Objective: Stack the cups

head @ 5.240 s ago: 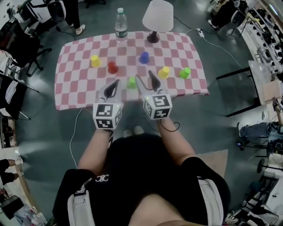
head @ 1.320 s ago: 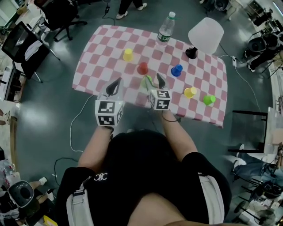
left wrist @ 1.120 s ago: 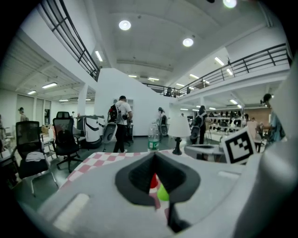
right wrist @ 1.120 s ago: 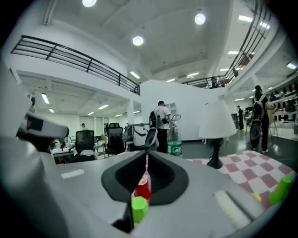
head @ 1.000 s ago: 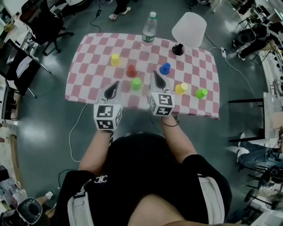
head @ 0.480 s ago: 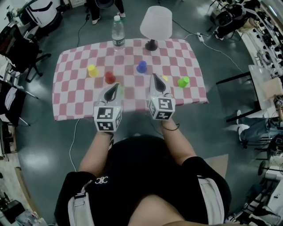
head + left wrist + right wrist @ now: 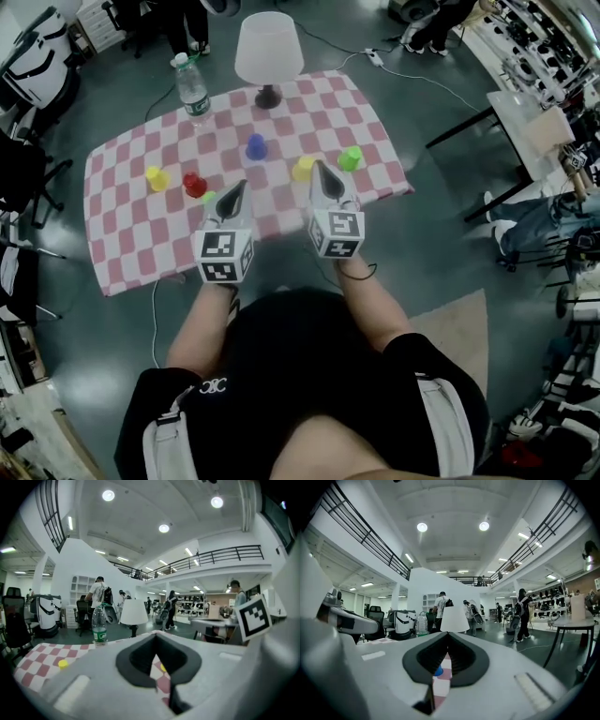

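The table point(image 7: 112, 248) wears a pink-and-white checked cloth, and the white-shaded table lamp point(image 7: 269, 49) stands at its far edge. The near edge runs just beneath both grippers. Bare grey floor lies open right of the lamp's end of the table, out to a dark side table point(image 7: 469, 127).

There are six cups, all apart and none stacked. A blue cup point(image 7: 255, 146) sits just this side of the lamp. A yellow cup point(image 7: 303, 168) and a green cup point(image 7: 350, 158) stand nearer and right of the lamp. A red cup point(image 7: 194, 184) and a second yellow cup point(image 7: 157, 177) stand nearer and left of the lamp. What looks like a second green cup point(image 7: 208, 198) is half hidden by the left gripper.

One water bottle point(image 7: 192, 86) stands left of the lamp; its green label is too small to read.

The left gripper point(image 7: 240, 186) and the right gripper point(image 7: 321, 170) both have their jaws closed together on nothing. Each carries a cube of black-and-white square markers.
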Available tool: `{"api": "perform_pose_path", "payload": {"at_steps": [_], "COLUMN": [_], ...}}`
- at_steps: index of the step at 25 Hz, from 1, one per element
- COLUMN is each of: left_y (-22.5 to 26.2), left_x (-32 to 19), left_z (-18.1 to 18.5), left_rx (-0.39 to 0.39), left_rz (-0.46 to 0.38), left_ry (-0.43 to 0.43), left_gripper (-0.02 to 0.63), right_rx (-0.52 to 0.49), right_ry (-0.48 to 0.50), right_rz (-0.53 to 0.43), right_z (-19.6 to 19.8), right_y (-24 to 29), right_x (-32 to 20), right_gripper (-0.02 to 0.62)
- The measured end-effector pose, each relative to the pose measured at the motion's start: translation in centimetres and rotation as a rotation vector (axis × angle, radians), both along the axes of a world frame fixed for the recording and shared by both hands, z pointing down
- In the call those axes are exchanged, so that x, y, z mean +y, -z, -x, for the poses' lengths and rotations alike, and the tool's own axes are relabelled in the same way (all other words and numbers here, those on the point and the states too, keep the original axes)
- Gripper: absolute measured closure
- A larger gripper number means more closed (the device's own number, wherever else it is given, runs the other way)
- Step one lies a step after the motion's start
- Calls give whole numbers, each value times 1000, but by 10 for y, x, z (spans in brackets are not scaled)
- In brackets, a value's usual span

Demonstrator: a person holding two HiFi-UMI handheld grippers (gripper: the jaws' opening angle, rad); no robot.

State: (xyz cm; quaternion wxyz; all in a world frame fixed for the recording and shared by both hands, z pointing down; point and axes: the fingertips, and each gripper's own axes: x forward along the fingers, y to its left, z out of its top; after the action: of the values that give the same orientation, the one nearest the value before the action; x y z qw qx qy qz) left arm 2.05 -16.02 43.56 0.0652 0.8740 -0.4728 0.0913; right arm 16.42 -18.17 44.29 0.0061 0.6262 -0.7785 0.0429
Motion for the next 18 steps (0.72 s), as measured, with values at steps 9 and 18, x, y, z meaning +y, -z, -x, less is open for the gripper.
{"api": "perform_pose_path", "payload": {"at_steps": [9,18], "left_y": [-2,-5], "left_x": [-1,-3], "left_z": [-11,-6], "left_rx": [-12,-32], "left_rz": [9,20], "left_ry": [-26,-6], "left_gripper": [609,609], "right_rx": [-23,-14], "right_ry": [-24,11], "right_rz": [62,157], "right_z": [-11,-6], "right_y": [-18,-60], "right_x": [-6,-21], "right_gripper": [365,364]}}
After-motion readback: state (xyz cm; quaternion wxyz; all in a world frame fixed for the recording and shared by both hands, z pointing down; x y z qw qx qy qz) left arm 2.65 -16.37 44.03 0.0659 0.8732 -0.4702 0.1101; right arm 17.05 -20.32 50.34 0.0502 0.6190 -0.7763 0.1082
